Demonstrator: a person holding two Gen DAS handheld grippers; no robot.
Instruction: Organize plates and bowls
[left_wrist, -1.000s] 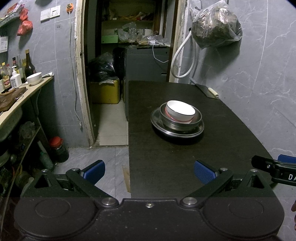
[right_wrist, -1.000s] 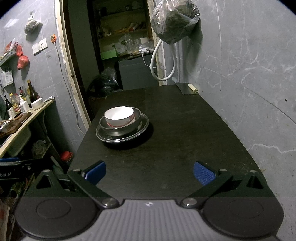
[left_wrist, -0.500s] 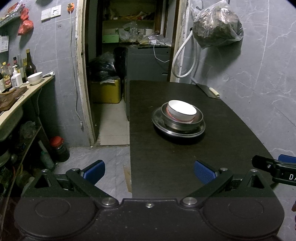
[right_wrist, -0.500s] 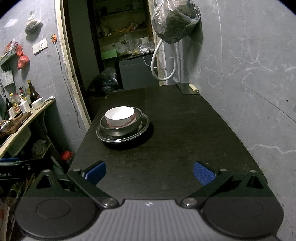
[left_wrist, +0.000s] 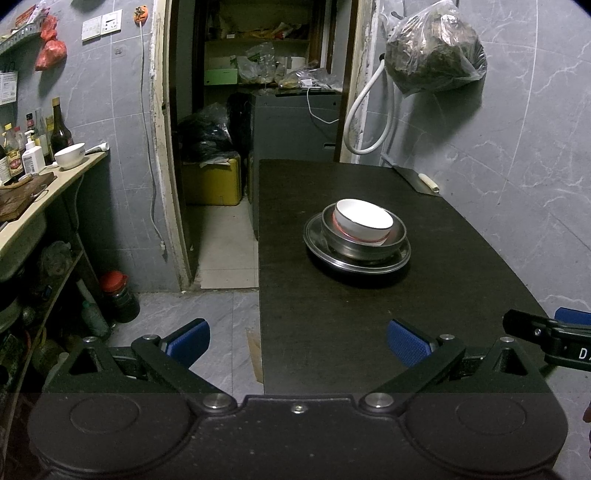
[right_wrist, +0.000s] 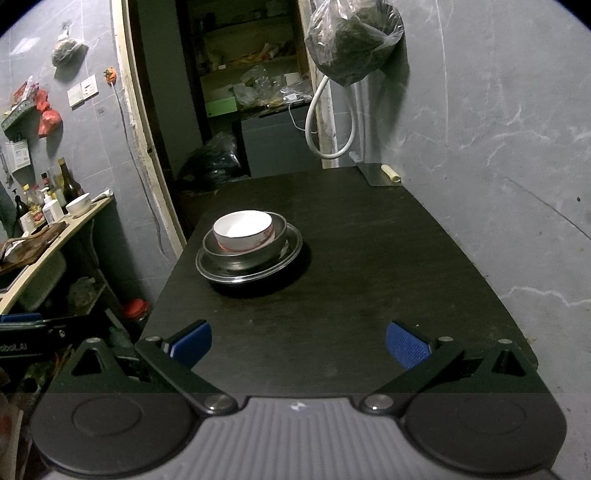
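On the dark table (left_wrist: 325, 332), toward its left edge and about midway along its length: a stack of three. Lowest, a shallow metal plate (left_wrist: 400, 260); nested in it, a metal bowl (left_wrist: 364, 251); inside that, a white bowl (left_wrist: 364, 223) with a reddish band near its base, sitting upright. Same stack in the right wrist view: metal plate (right_wrist: 286, 258), metal bowl (right_wrist: 243, 256), white bowl (right_wrist: 243, 229).

At the near edge of the table, hovering well apart from the stack: left gripper (left_wrist: 297, 341), jaws spread wide, blue pads bare, nothing between them. Positioned over the table's near left corner, one pad above the floor, the other above the table.

Beside it, right gripper (right_wrist: 299, 343), jaws likewise wide and holding nothing, centred over the near edge. Visible also at the right border of the left wrist view.

At the far right corner of the table, against the wall: a cleaver (left_wrist: 415, 179) with a pale handle, lying flat.

Hanging on the wall above that corner: a plastic bag (left_wrist: 434, 44) of dark contents.
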